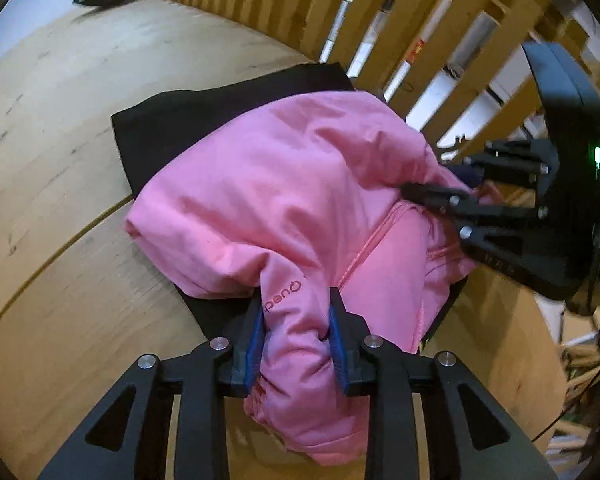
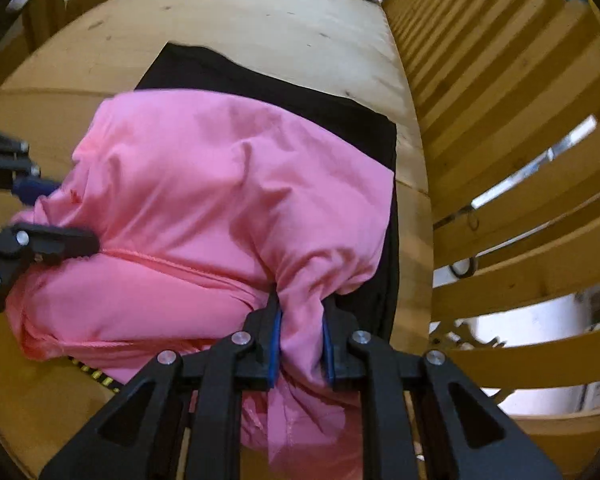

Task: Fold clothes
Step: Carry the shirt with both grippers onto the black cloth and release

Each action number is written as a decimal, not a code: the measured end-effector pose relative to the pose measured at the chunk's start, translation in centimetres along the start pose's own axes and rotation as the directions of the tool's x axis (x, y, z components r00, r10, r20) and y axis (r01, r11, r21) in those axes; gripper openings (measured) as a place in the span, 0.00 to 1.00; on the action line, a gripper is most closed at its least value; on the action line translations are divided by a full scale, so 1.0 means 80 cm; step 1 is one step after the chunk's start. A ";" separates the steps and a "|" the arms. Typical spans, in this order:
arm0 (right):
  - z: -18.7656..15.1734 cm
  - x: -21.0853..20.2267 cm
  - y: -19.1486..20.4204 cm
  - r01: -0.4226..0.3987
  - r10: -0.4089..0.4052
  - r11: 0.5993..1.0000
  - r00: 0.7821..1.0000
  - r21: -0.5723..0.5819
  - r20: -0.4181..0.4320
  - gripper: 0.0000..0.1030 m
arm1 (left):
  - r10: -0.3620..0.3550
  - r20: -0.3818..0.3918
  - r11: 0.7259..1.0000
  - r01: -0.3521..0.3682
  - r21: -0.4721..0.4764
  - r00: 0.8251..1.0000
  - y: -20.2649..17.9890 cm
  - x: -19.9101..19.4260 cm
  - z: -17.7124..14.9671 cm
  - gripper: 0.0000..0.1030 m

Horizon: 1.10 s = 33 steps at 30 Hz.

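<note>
Pinching the pink jacket (image 1: pixel 284 184), your left gripper (image 1: pixel 296 340) and right gripper (image 2: pixel 302 344) hold 2 bunched edges. Its bulk lies ahead of both jaws, over the black garment (image 1: pixel 172 128).

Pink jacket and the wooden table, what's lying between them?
A black garment lies flat between the pink jacket and the table; both wrist views show it.

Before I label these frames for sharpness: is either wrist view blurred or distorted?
Left wrist view: fisheye bends the wooden table edge; the pink jacket is fairly sharp, the right gripper softly blurred. Right wrist view: more motion smear, mainly on the wooden slats and the jacket's upper edge.
</note>
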State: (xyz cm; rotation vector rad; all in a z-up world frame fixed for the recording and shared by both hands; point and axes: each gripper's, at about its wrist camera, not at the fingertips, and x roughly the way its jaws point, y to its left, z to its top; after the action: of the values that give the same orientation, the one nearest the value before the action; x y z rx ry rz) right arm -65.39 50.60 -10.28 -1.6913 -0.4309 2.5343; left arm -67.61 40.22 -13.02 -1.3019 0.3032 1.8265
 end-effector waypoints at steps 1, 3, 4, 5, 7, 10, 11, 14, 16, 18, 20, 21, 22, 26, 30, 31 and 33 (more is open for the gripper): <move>-0.002 0.002 -0.001 -0.011 0.011 1.000 1.000 0.002 -0.007 0.16 | 0.000 0.002 1.000 0.000 -0.005 1.000 0.001 0.002 0.000 0.27; -0.015 -0.003 0.000 -0.031 0.031 0.999 1.000 0.020 -0.002 0.16 | 0.001 -0.002 1.000 -0.001 0.002 1.000 -0.005 0.002 -0.007 0.27; -0.023 -0.007 0.001 -0.043 0.043 0.999 0.999 0.026 -0.002 0.16 | 0.007 -0.011 1.000 -0.007 0.027 1.000 -0.013 0.000 -0.015 0.27; -0.031 -0.011 0.002 -0.061 0.062 0.998 0.998 0.031 -0.008 0.16 | 0.001 -0.021 0.999 0.000 0.038 1.000 -0.018 -0.002 -0.023 0.27; -0.049 -0.020 0.005 -0.102 0.103 0.994 0.994 0.037 -0.021 0.16 | -0.016 -0.043 0.998 0.019 0.062 0.999 -0.027 -0.006 -0.038 0.27; -0.084 -0.039 0.017 -0.174 0.175 0.984 0.984 0.026 -0.044 0.16 | -0.052 -0.090 0.995 0.059 0.077 0.995 -0.038 -0.017 -0.072 0.27; -0.097 -0.046 0.024 -0.197 0.198 0.980 0.979 0.022 -0.056 0.16 | -0.058 -0.109 0.993 0.069 0.098 0.992 -0.045 -0.021 -0.085 0.27; -0.133 -0.071 0.052 -0.224 0.220 0.974 0.971 -0.037 -0.095 0.17 | -0.076 -0.160 0.987 0.098 0.131 0.984 -0.056 -0.034 -0.117 0.30; -0.148 -0.089 0.064 -0.228 0.219 0.971 0.970 -0.071 -0.109 0.19 | -0.077 -0.162 0.985 0.099 0.138 0.984 -0.055 -0.051 -0.127 0.33; -0.155 -0.113 0.065 -0.228 0.220 0.970 0.971 -0.086 -0.094 0.21 | -0.069 -0.117 0.984 0.087 0.155 0.991 -0.048 -0.081 -0.129 0.36; -0.158 -0.139 0.053 -0.225 0.222 0.972 0.974 -0.070 -0.038 0.35 | -0.050 -0.069 0.983 0.061 0.174 0.996 -0.039 -0.112 -0.128 0.43; -0.159 -0.152 0.045 -0.223 0.223 0.973 0.975 -0.059 -0.004 0.39 | -0.023 -0.035 0.983 0.029 0.184 0.999 -0.031 -0.127 -0.123 0.45; -0.156 -0.156 0.037 -0.220 0.220 0.975 0.975 -0.039 0.016 0.44 | -0.001 -0.009 0.984 0.003 0.180 1.000 -0.026 -0.138 -0.121 0.46; -0.128 -0.146 0.001 -0.203 0.199 0.977 0.978 0.061 0.069 0.44 | 0.040 -0.003 0.984 -0.039 0.171 0.999 -0.037 -0.135 -0.093 0.43; -0.109 -0.119 -0.013 -0.189 0.183 0.975 0.981 0.119 0.059 0.44 | 0.036 -0.066 0.980 -0.023 0.199 0.997 -0.054 -0.081 -0.089 0.43; -0.105 -0.110 -0.013 -0.181 0.176 0.976 0.983 0.117 0.051 0.44 | 0.038 -0.085 0.980 -0.020 0.199 0.996 -0.056 -0.068 -0.089 0.44; -0.099 -0.096 -0.017 -0.195 0.191 0.971 0.981 0.135 0.043 0.44 | 0.046 -0.102 0.978 -0.024 0.205 0.994 -0.058 -0.052 -0.086 0.44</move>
State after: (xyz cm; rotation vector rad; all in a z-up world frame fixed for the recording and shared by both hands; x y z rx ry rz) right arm -55.27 51.83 -5.85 -1.7239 -0.0913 2.6535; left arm -59.21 36.71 -11.16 -1.2585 0.5600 1.7083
